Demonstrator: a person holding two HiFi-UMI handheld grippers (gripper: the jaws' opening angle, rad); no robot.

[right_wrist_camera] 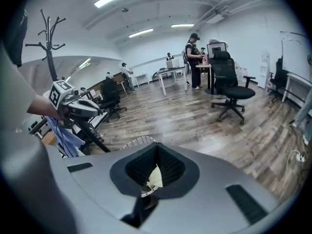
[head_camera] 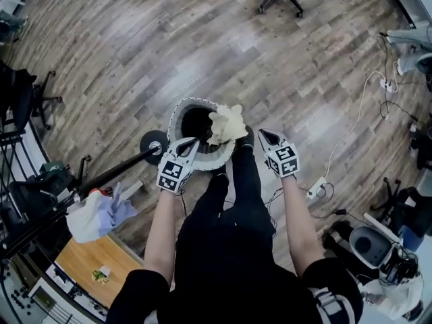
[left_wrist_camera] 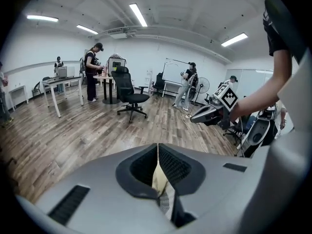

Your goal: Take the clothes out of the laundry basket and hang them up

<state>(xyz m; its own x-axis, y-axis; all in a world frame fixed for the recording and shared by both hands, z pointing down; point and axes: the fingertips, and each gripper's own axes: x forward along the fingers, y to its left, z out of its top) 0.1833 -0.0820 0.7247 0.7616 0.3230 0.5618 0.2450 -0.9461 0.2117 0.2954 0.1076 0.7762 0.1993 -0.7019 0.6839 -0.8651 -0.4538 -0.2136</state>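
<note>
Head view: pale yellow garment [head_camera: 228,123] heaped on right rim of laundry basket [head_camera: 177,113], left gripper [head_camera: 194,141] at its left edge, right gripper [head_camera: 262,133] just right of it.

Left gripper view: jaws clenched tight, pale cloth peeking through the slit below.

Right gripper view: jaws clenched too, same cloth and basket mesh glimpsed beneath.

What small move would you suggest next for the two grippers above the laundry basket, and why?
Probably open the fingers of both grippers. The left gripper and the right gripper are both shut and seem to hold nothing, while the cream garment lies bunched on the rim of the basket between them. Shut fingers could not take hold of it.
</note>
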